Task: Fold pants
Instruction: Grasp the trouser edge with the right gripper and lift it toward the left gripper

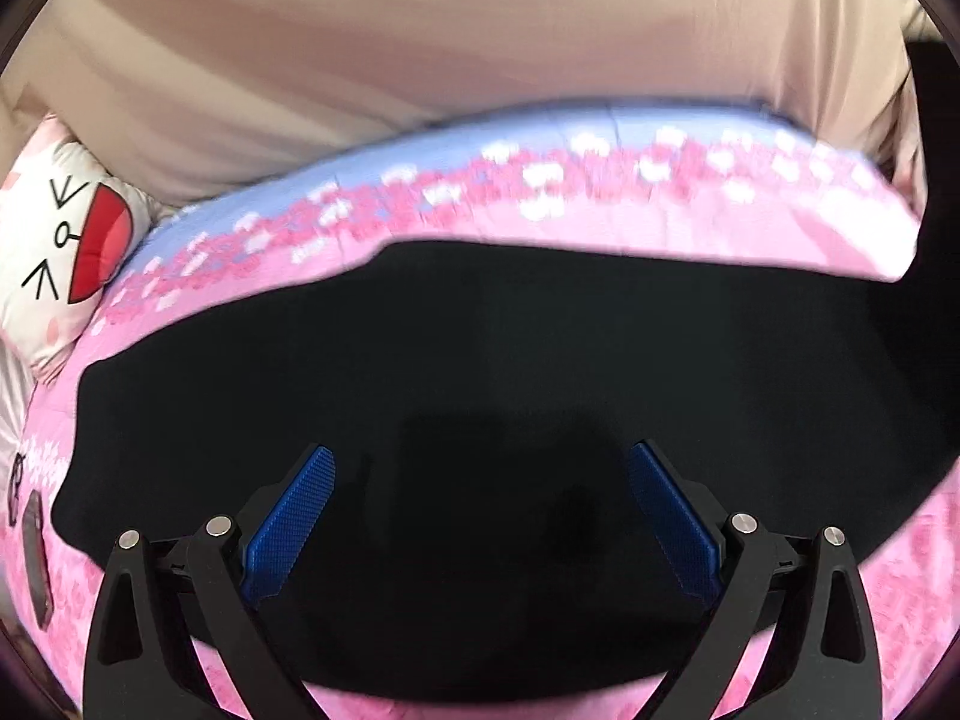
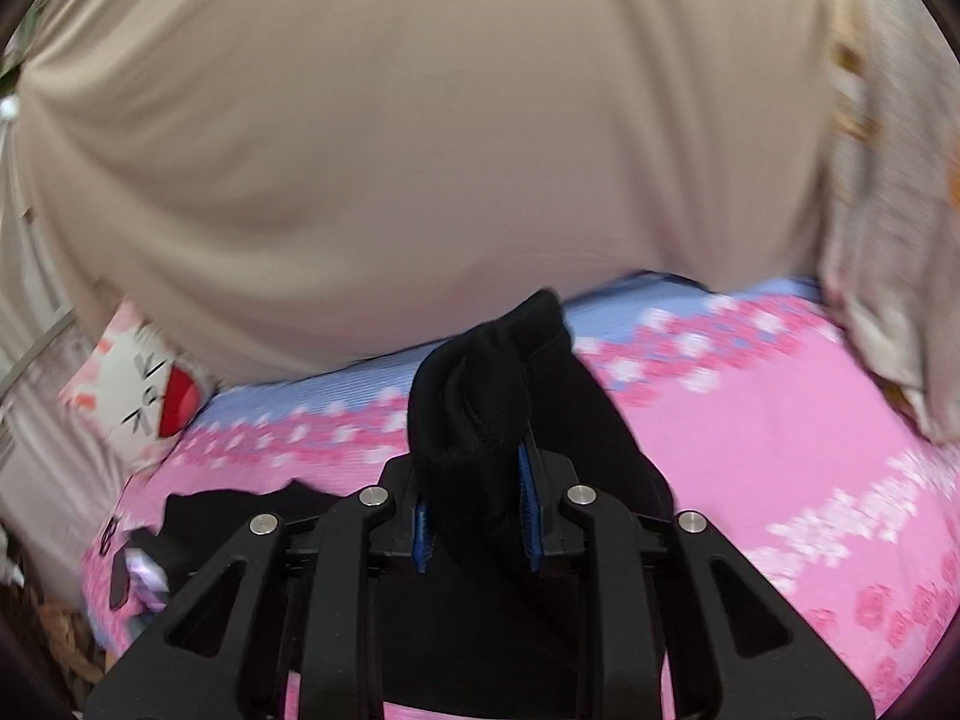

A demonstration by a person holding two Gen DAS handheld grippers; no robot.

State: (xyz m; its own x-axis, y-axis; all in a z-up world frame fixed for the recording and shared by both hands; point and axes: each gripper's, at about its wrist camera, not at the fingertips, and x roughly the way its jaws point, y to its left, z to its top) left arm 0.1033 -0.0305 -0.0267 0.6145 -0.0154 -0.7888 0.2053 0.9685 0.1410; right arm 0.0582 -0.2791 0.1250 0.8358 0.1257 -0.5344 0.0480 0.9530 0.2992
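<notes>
The black pants (image 1: 480,372) lie spread flat on a pink flowered bed cover (image 1: 600,216). My left gripper (image 1: 480,480) is open just above the cloth, its blue pads (image 1: 288,522) wide apart and empty. My right gripper (image 2: 477,468) is shut on a bunched end of the black pants (image 2: 480,384), which sticks up between the blue pads (image 2: 527,498) and is lifted above the bed cover (image 2: 780,420). More black cloth (image 2: 228,516) lies flat at the lower left of the right wrist view.
A beige curtain (image 1: 420,48) hangs behind the bed and also fills the right wrist view (image 2: 420,150). A white cartoon-face pillow (image 1: 66,240) lies at the left, also seen in the right wrist view (image 2: 144,390). A dark phone-like object (image 1: 36,558) lies on the cover's left edge.
</notes>
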